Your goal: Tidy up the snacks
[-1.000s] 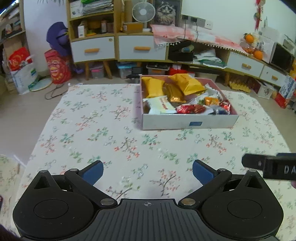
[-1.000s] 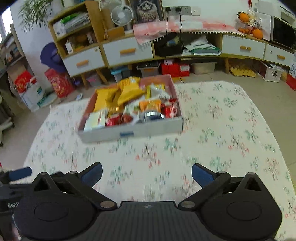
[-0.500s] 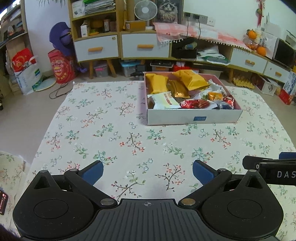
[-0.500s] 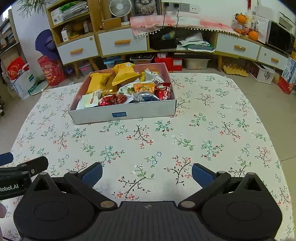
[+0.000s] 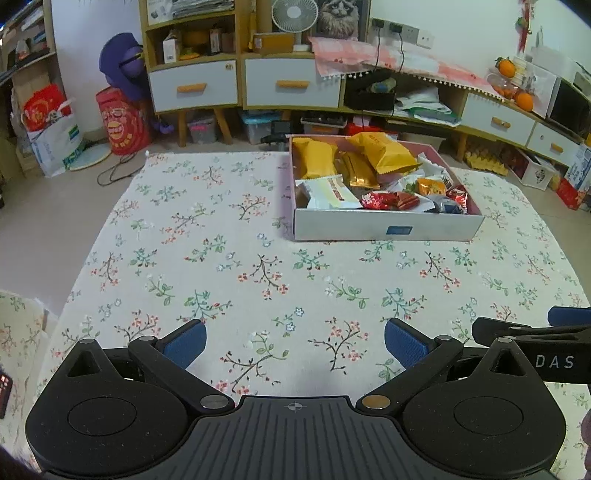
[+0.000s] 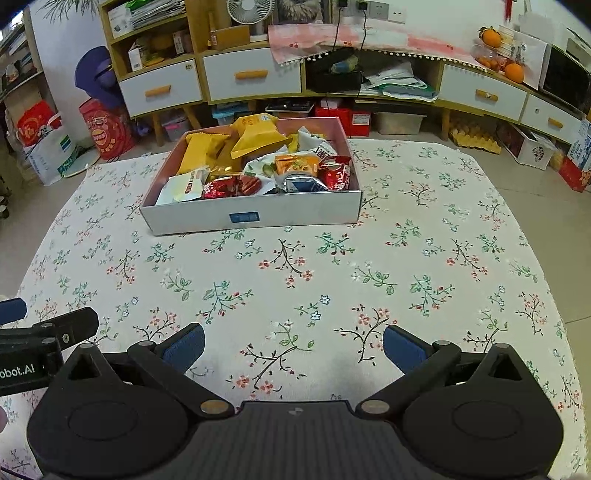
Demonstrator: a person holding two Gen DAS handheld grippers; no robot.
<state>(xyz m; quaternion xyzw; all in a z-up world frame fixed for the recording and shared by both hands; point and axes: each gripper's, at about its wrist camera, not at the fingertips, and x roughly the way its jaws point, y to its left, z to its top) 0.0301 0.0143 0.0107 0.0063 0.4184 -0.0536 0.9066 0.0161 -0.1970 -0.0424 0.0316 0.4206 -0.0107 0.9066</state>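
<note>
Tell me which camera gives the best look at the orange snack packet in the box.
The right wrist view: the orange snack packet lies face-on near the middle of the box, with its printed front visible. In the left wrist view the same packet is smaller, farther to the side and partly hidden among other wrappers.

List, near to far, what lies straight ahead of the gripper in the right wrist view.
right gripper, open and empty → floral tablecloth → box front wall with blue label → red snack packets → yellow bags at the back → cabinet drawers → fan.
</note>
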